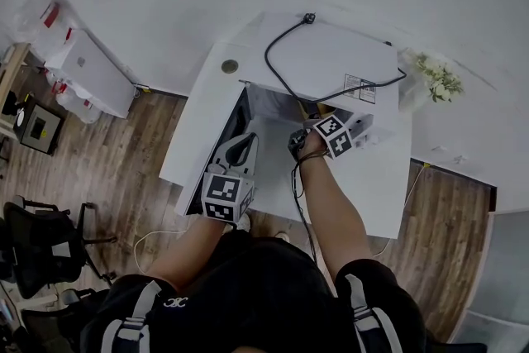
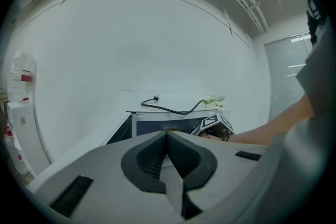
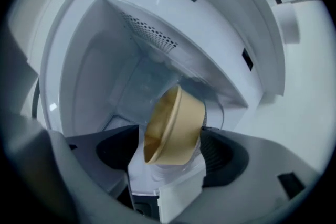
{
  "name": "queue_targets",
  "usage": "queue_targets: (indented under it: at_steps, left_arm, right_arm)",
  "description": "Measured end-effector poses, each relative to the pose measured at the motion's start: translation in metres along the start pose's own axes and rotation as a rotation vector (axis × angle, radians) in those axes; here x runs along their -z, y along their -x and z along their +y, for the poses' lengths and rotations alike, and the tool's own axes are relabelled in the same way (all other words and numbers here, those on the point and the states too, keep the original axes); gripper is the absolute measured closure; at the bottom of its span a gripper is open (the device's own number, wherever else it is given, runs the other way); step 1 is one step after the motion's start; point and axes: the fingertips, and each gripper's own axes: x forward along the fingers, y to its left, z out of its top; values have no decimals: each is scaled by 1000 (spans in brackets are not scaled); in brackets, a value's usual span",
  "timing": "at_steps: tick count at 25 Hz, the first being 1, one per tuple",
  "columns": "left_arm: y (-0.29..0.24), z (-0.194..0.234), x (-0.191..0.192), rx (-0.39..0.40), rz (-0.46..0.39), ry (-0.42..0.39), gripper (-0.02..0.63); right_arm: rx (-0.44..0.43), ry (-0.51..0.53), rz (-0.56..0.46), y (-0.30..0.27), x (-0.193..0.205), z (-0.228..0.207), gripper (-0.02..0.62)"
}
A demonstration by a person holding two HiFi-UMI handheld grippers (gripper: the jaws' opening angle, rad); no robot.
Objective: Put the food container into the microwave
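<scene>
- The right gripper [image 3: 170, 152] was clamped on a tan, round plastic food container [image 3: 178, 118], its jaws spread only as far as the container's width.
- The container hung tilted on its side, its rim to the left, at the mouth of the white box-shaped microwave [image 1: 335, 54].
- The microwave's dark-faced door [image 1: 234, 125] stood open to the left.
- A black power cord [image 1: 279, 72] lay looped on the microwave's top.
- The left gripper [image 2: 168, 139] hovered in front of the microwave with its jaws pressed together, holding nothing.
</scene>
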Motion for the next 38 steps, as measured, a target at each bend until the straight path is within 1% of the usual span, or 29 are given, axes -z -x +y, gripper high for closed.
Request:
queue_targets:
  at_steps: [3,5,6,7,9,10,11,13,14,16,17,19,21,25,31,35,38]
  left_arm:
    - [0,-4,-3,8,-9,3,603]
    - [0,-5,-3,13,-14,8,603]
    - [0,-7,-3,16,-17,9,603]
    - [1,-8,-3,20,-20,9,603]
    - [1,-10,-3,27,-23,12,603]
    - [2,-11,-3,31,-23,14,603]
    - [3,-13,-3,35,-23,16,603]
    - [4,-16,-3,46,-23,17,603]
    - [5,-17,-3,52,-24,17,603]
    - [8,-20,-3,63,-26,16,603]
    - [9,-22,-3,67,-27,16,603]
    - [11,-23,-3,72,-31,17,603]
    - [14,-23,-5,76,-37,18,603]
    - [17,-24,-10,83,-53,20,603]
    - [20,-29,-19,96,-79,19,603]
    - [19,-36,-25,117,-96,7,604]
    - [16,-42,-28,135,-101,2,603]
  right_arm:
    - [2,71,27,10,3,-3,217]
    - [-31,126,66,16,10,-1,168]
    - [-52,160,98,17,16,1,140]
    - [-71,199,136,19,23,3,129]
    - [-98,295,220,23,39,5,129]
    - [-109,348,261,27,47,6,139]
    - [-115,402,298,30,54,6,171]
    - [-117,503,348,37,65,7,321]
    - [-114,542,356,41,68,8,396]
    - [-109,595,348,47,68,10,565]
    - [-110,614,338,51,68,12,595]
    - [-129,654,312,58,67,17,595]
    - [-166,694,268,68,64,27,595]
    - [-241,794,141,98,51,52,597]
    - [-353,930,-60,169,26,98,597]
    - [-366,1009,-190,214,10,118,597]
    - [-336,1038,-282,240,-1,123,598]
